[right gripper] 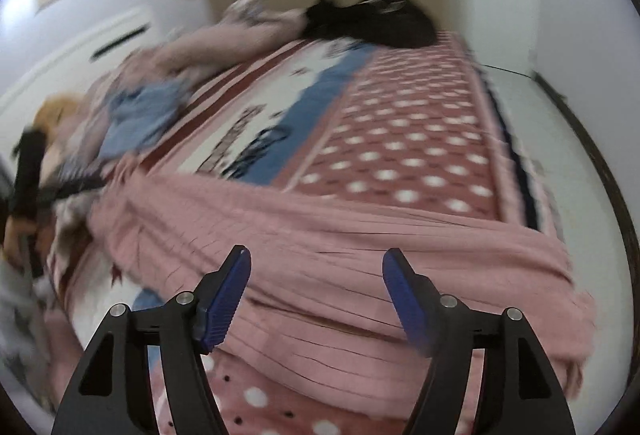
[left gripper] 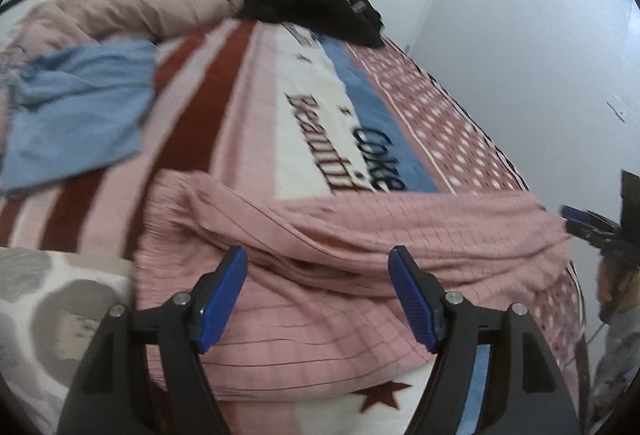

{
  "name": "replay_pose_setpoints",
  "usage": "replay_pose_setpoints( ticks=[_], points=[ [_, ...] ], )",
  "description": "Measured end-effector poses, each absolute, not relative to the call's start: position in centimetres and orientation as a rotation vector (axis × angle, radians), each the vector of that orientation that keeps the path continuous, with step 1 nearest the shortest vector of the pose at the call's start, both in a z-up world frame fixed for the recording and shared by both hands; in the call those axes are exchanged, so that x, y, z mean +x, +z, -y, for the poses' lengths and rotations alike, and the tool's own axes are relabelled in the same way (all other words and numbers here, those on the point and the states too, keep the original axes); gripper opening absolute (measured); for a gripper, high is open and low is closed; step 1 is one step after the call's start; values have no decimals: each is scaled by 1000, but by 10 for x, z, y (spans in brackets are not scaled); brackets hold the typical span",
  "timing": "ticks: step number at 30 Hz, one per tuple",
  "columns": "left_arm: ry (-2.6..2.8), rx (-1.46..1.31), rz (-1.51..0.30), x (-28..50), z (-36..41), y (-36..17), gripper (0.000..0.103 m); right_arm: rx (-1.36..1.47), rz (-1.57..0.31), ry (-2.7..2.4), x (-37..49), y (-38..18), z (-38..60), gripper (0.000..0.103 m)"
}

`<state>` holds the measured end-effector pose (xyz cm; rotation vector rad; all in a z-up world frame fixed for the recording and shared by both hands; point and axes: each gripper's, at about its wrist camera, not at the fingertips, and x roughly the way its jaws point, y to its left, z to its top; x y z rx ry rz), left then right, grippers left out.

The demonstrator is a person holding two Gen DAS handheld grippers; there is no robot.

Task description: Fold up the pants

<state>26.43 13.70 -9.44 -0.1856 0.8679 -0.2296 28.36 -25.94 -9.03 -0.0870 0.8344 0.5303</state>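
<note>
Pink checked pants lie across the near end of the bed, rumpled, stretching from left to right. They also show in the right wrist view. My left gripper is open and empty, hovering just above the pants near their left part. My right gripper is open and empty above the pants' right part. The right gripper also shows at the right edge of the left wrist view. The left gripper shows blurred at the left edge of the right wrist view.
The bed carries a patterned blanket with stripes, lettering and dots. A blue garment lies at the left, a pink quilt and black clothes at the far end. A grey-patterned pillow is near left. The floor lies right.
</note>
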Motion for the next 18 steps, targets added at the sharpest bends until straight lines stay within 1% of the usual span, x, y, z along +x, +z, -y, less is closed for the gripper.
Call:
replay_pose_setpoints(
  ticks=[5,9,12,13,14,15,16,17,18],
  points=[
    [-351,-248,-936,274,-119,-113,69,-244,-902,588,292,-123,213,65],
    [-415,-257,-974,280,-104,-121,69,-310,-938,611,297,-141,203,65],
    [-435,-248,-988,287,-96,-122,69,-383,-928,620,295,-149,196,64],
    [-430,-237,-992,291,-93,-123,69,-412,-916,603,294,-151,194,62],
    [-424,-230,-993,293,-93,-123,69,-446,-905,565,295,-154,191,39],
    [-409,-219,-993,298,-91,-123,68,-455,-911,547,297,-155,190,4],
    [-400,-215,-993,301,-90,-124,61,-448,-919,533,301,-155,190,1],
    [-388,-210,-993,305,-89,-124,56,-432,-905,518,305,-153,191,4],
    [-373,-202,-996,309,-89,-125,42,-431,-887,504,306,-150,191,3]
  ],
)
